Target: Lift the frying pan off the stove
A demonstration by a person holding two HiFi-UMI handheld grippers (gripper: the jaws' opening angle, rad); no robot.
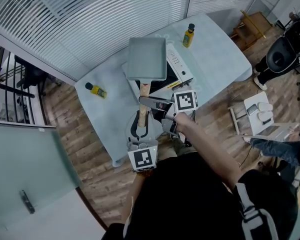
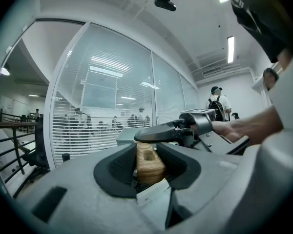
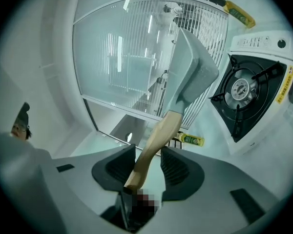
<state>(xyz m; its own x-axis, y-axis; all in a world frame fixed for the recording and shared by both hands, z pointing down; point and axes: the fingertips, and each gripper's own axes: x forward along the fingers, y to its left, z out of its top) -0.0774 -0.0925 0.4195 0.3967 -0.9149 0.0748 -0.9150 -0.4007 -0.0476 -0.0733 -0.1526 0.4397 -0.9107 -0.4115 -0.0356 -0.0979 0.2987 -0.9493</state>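
The square grey frying pan [image 1: 146,59] has a wooden handle [image 1: 143,113] that runs back toward me. In the right gripper view the pan [image 3: 193,69] hangs tilted, clear of the white stove [image 3: 256,89], whose burner is bare. My left gripper [image 1: 140,125] is shut on the handle's end [image 2: 149,165]. My right gripper [image 1: 151,103] comes in from the right and crosses the handle higher up. There the handle [image 3: 151,152] fills the gap between its jaws. In the left gripper view, a dark finger of the right gripper [image 2: 161,133] crosses just above the handle.
The stove [image 1: 177,66] stands on a pale table [image 1: 110,116]. One yellow bottle [image 1: 188,35] is upright at the far right and another [image 1: 96,90] lies at the left edge. A white stool [image 1: 257,115] and a black chair [image 1: 285,54] stand on the floor to the right.
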